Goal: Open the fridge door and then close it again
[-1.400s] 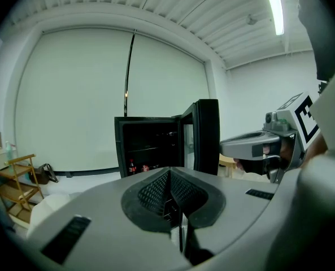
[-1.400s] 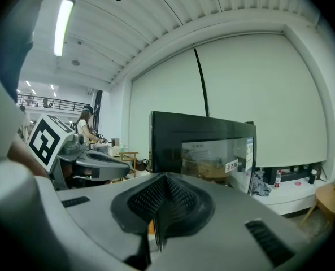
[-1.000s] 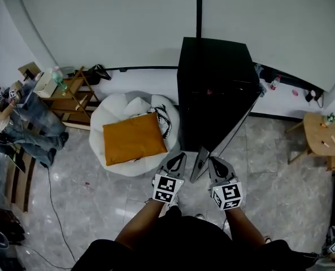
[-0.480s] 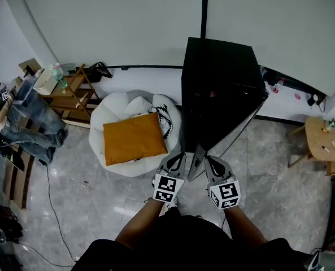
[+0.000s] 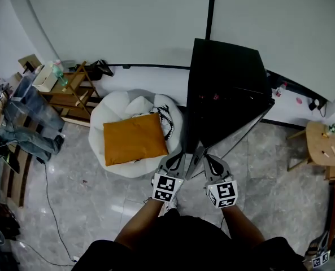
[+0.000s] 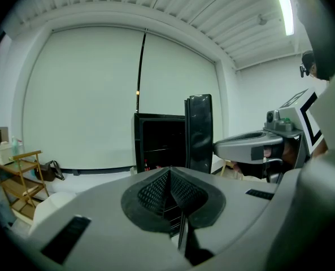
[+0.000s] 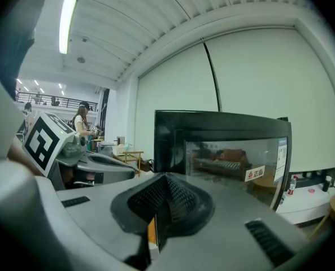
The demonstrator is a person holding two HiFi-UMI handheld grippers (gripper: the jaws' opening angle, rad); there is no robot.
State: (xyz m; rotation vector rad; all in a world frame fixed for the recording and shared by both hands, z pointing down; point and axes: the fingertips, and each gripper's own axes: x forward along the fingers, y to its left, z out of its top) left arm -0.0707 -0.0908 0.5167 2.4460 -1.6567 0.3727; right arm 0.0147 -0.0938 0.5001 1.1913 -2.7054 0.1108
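Fridge (image 5: 226, 83) door (image 5: 197, 161) stands open, free edge between left gripper (image 5: 173, 164) and right gripper (image 5: 212, 164). Both jaw pairs pressed together, empty. Likely closing step; next, push door face shut.

Left gripper (image 5: 179, 156), right gripper (image 5: 208, 158): jaws together, side by side.

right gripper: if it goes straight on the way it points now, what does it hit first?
Most likely the open fridge door: its glass face fills the line ahead of the right gripper, whose jaws are together. Nothing shows in between, though depth is hard to judge.
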